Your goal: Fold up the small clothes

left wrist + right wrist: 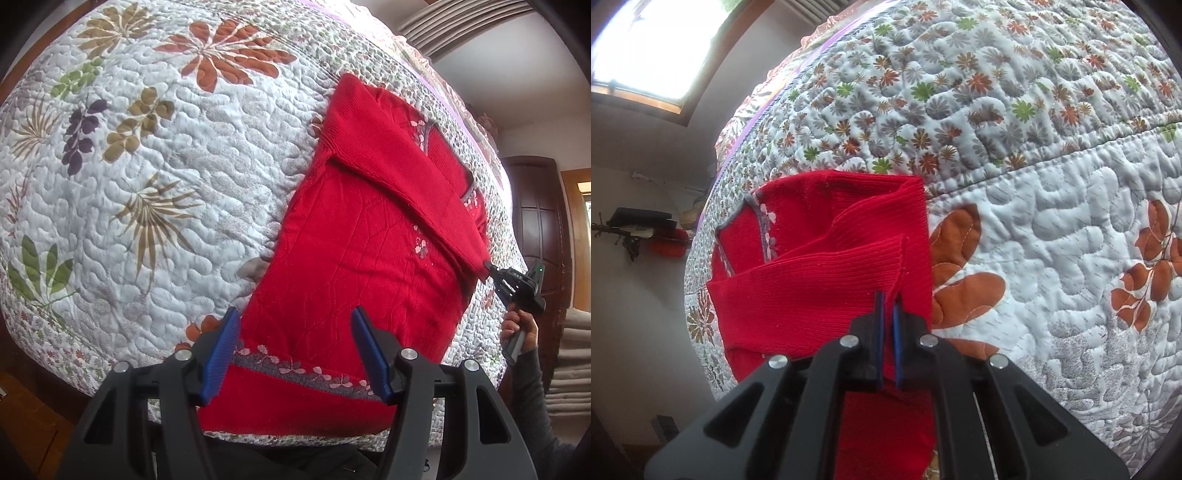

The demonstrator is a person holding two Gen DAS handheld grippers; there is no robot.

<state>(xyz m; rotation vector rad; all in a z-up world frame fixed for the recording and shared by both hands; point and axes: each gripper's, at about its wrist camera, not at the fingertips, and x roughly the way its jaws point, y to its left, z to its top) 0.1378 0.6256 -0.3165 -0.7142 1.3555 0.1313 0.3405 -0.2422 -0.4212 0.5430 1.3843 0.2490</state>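
A red knitted sweater (343,266) with a grey band of pale pink flowers along its hem is seen laid flat on a white quilted bedspread (155,206) printed with rust, olive and purple leaves. The sweater lies toward the right side of the bed, its hem close to the near edge. One red ribbed sleeve (402,177) is drawn diagonally across the chest, and its cuff is pinched by the right gripper (489,266), which is held by a hand (517,328) in a dark sleeve just off the bed's right edge. From the right wrist view, the blue pads (897,332) are seen pressed together on the edge of the sleeve (827,280). The left gripper (295,354) is held spread wide over the hem, nothing between its blue pads (221,350); whether the fabric is touched cannot be told. A wide stretch of bare quilt is left open to the sweater's left and beyond its shoulders. A dark wooden door (535,229) stands past the bed's right side, and a window (653,48) is seen at the far wall. No readable writing is made out; only a small green light (540,268) is shown on the right gripper's body.
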